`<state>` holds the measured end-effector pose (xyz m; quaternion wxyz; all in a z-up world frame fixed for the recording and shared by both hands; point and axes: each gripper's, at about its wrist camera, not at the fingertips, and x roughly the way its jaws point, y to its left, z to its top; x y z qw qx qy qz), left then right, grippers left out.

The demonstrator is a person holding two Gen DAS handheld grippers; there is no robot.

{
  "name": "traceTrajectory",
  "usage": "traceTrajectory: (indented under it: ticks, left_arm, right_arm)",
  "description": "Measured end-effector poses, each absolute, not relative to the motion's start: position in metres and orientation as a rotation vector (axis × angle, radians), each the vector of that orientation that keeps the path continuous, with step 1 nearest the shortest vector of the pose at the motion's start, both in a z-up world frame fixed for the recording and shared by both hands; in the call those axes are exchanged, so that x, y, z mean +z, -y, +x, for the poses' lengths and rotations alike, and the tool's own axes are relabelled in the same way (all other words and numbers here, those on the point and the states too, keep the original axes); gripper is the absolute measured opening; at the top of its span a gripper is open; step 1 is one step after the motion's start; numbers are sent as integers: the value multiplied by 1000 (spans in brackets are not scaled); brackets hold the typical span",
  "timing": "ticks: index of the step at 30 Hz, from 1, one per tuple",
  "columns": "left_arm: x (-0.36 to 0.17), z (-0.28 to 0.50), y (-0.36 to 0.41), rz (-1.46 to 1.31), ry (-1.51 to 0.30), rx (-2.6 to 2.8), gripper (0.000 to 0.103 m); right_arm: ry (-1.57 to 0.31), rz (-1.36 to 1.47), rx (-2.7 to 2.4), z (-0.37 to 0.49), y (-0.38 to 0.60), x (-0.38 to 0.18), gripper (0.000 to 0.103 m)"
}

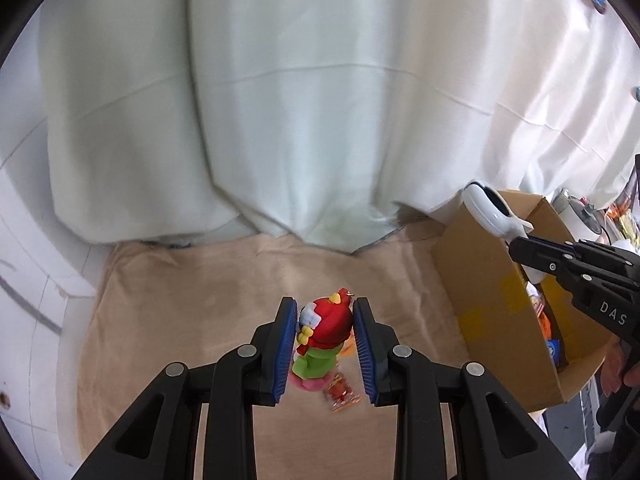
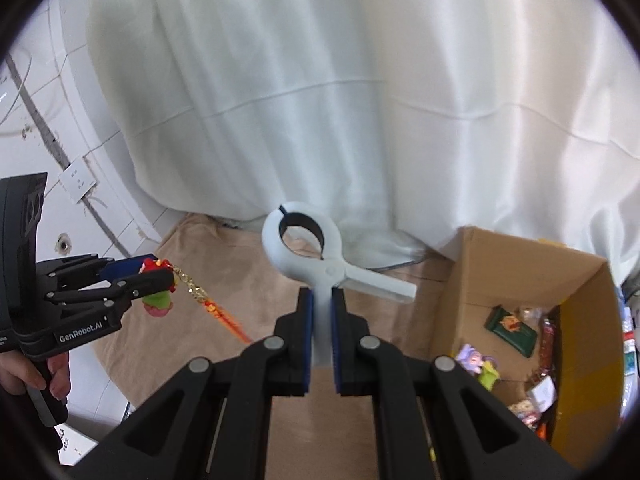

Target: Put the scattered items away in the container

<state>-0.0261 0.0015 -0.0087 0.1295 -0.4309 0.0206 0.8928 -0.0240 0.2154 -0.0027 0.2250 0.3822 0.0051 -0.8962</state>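
both grippers loaded: left [image 1: 325, 344] clamps doll [image 1: 320, 336], right [image 2: 320, 334] clamps clip [image 2: 316, 256].

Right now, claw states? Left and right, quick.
Left claw: closed on the red-and-green toy keychain, lifted off the cloth.
Right claw: closed on the white clamp, held beside the cardboard box.

In the left wrist view the doll [image 1: 322, 334] is half hidden by the blue pads [image 1: 289, 344], and the red charm [image 1: 341, 394] under it is blurred. At 3 o'clock the cardboard box [image 1: 480, 280] runs off the frame. In the right wrist view the clamp [image 2: 316, 256] has one handle buried between the jaws, and the box's items at 4 o'clock are too small to tell.
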Motion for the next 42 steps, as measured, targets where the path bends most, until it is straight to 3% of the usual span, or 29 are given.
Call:
traceTrajectory:
  ticks: [5,15,20,26,29,31,32,42]
  left_arm:
    - [16,-36,-37,-1167,-95,2572,25]
    - [51,-48,-96,-1044,-156,2524,25]
    - [-5,-50,-90,-1233,-204,2474,25]
    - [-104,-42,-86,-1567,-65,2379,34]
    - [-136,-38,-93,-1619,-28,2363,49]
    - [-151,-37,-101,-1633,-10,2350,66]
    - [-155,-38,-104,-1633,-4,2349,69]
    - [-199,-59,-123,-1751,5,2373,71]
  right_arm:
    - [-3,1016,-2548,-20,-248,16,10]
    - [36,993,-2663,-15,-310,29,10]
    - [70,1051,-2641,-12,-319,11,10]
    - [74,1110,-2585,-13,-308,-10,10]
    - [73,1121,-2572,-11,-304,-14,10]
    - [77,1124,-2573,-13,-305,-17,10]
    - [80,1128,-2572,-13,-306,-17,10]
    - [100,1161,-2585,-9,-316,-21,10]
